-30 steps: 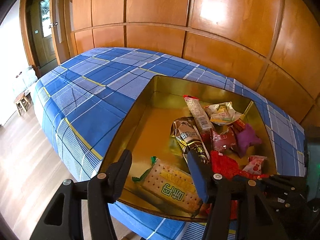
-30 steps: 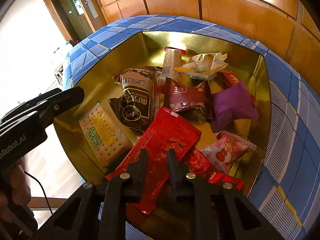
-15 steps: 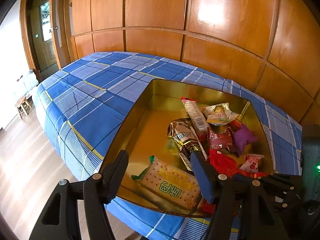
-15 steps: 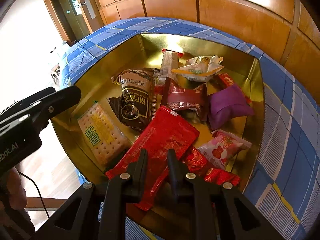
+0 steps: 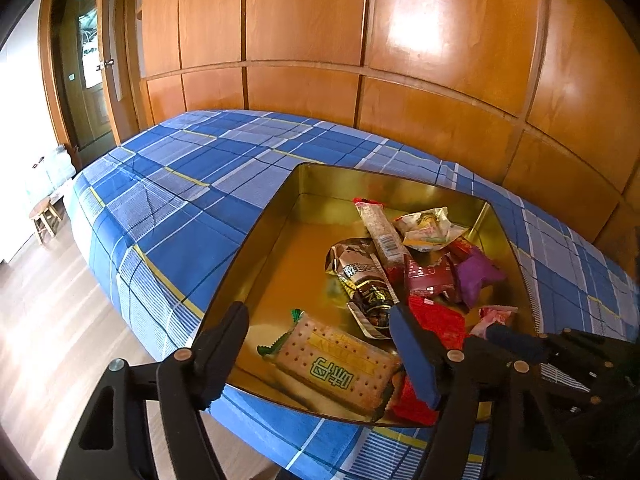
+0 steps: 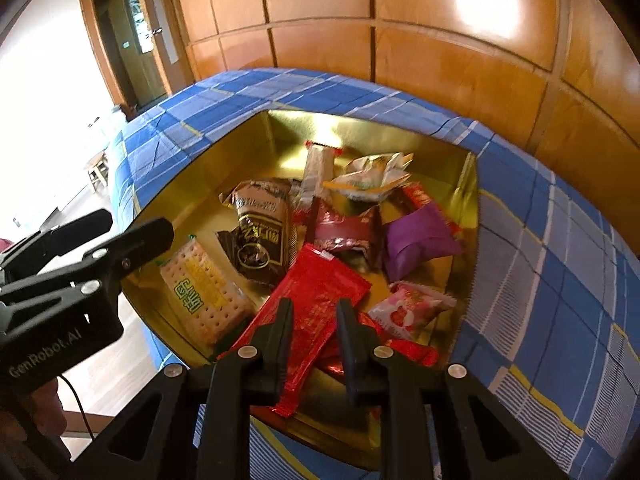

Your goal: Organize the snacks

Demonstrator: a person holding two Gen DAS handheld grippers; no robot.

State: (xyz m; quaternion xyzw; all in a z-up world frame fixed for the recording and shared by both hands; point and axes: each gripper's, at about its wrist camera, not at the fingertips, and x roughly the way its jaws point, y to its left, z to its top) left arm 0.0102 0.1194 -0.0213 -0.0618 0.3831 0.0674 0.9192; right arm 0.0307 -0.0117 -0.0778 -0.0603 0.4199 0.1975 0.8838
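Nearest me, lower centre of the right wrist view, my right gripper [image 6: 314, 316] has its black plastic fingers slightly apart, holding nothing, above a flat glossy red packet [image 6: 316, 300]. In the left wrist view my left gripper [image 5: 320, 332] is spread wide over the near edge of the gold metal tin [image 5: 280, 216], empty. Just beyond lies a rectangular cracker pack [image 5: 334, 368] with dimpled biscuits, then a crinkled dark brown foil bag [image 5: 366, 280], a puffy purple pouch [image 5: 478, 276] and a long slim bar [image 5: 380, 232]. The tin sits on a blue plaid bedspread [image 5: 168, 200]; glossy wooden panels [image 5: 400, 40] fill the top.
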